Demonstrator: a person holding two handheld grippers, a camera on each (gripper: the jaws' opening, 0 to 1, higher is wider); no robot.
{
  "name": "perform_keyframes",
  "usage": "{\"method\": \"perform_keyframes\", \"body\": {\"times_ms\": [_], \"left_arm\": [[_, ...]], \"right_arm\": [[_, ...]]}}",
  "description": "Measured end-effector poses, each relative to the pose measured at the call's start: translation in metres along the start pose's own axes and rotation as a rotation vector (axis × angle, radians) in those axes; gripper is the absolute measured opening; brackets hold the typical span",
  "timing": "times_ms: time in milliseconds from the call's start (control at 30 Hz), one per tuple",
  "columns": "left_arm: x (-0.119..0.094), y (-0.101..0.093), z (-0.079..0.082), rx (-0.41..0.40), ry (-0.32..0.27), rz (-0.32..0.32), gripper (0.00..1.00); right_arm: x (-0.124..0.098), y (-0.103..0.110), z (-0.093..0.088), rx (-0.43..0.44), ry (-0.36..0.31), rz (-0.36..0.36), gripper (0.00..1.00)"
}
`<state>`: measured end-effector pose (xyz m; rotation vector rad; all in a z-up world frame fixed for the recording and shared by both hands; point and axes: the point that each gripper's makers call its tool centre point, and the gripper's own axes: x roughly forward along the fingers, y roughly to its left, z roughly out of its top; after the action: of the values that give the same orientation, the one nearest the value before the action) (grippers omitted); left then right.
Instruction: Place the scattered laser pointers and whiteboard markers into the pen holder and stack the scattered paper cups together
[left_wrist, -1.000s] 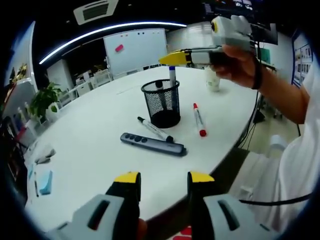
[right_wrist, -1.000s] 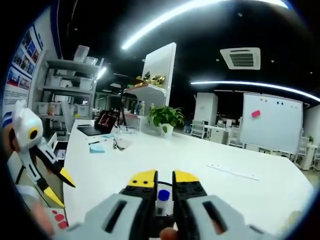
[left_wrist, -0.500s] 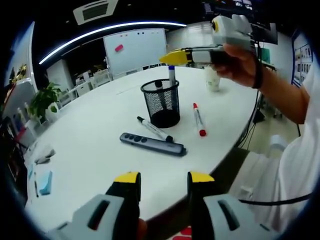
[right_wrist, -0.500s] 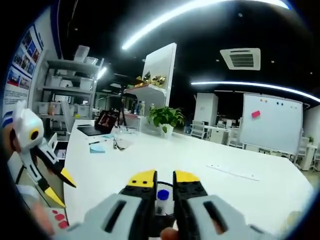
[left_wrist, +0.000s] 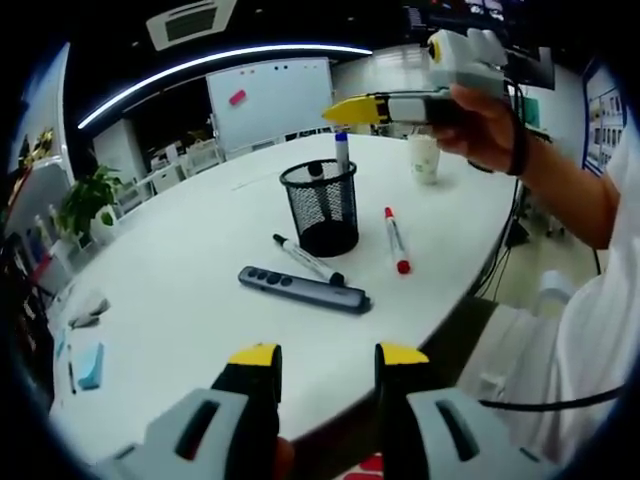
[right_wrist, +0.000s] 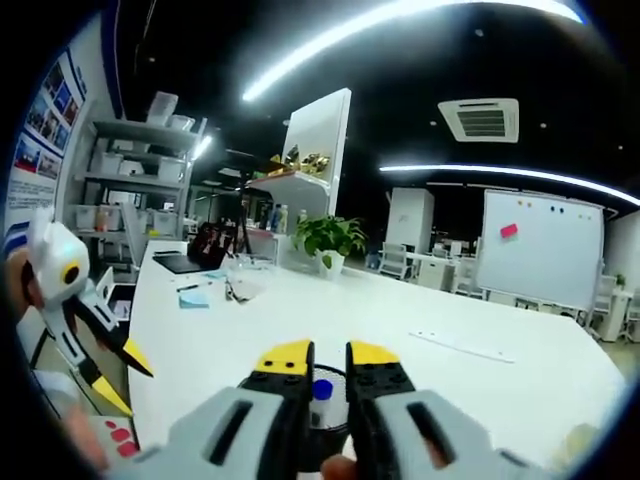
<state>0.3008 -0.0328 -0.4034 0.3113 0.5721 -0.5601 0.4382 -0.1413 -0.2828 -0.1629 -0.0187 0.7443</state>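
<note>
Pen holder (left_wrist: 321, 207) holds two markers; right gripper (left_wrist: 352, 108) fingers narrow, left gripper (left_wrist: 328, 358) wide.

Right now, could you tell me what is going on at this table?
A person is tidying pens into the black mesh pen holder. The right claw hangs just above it, over a blue-capped marker standing in the holder; whether the claw grips that marker is unclear. The left claw waits open near the table edge. A black marker, a red marker and a laser pointer lie loose on the table, and a paper cup stands further back.
</note>
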Motion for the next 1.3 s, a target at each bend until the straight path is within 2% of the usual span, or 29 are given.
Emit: {"method": "perform_keyframes", "body": {"times_ms": [867,1300], "left_arm": [[-0.002,-0.002,0.0,-0.001,-0.003,0.0,0.38],[-0.003,-0.001,0.0,0.0,-0.005,0.002,0.38]], "right_arm": [[-0.009,0.003,0.007,-0.01,0.0,0.006,0.13],[-0.014,0.005,0.005,-0.015,0.005,0.008,0.14]]}}
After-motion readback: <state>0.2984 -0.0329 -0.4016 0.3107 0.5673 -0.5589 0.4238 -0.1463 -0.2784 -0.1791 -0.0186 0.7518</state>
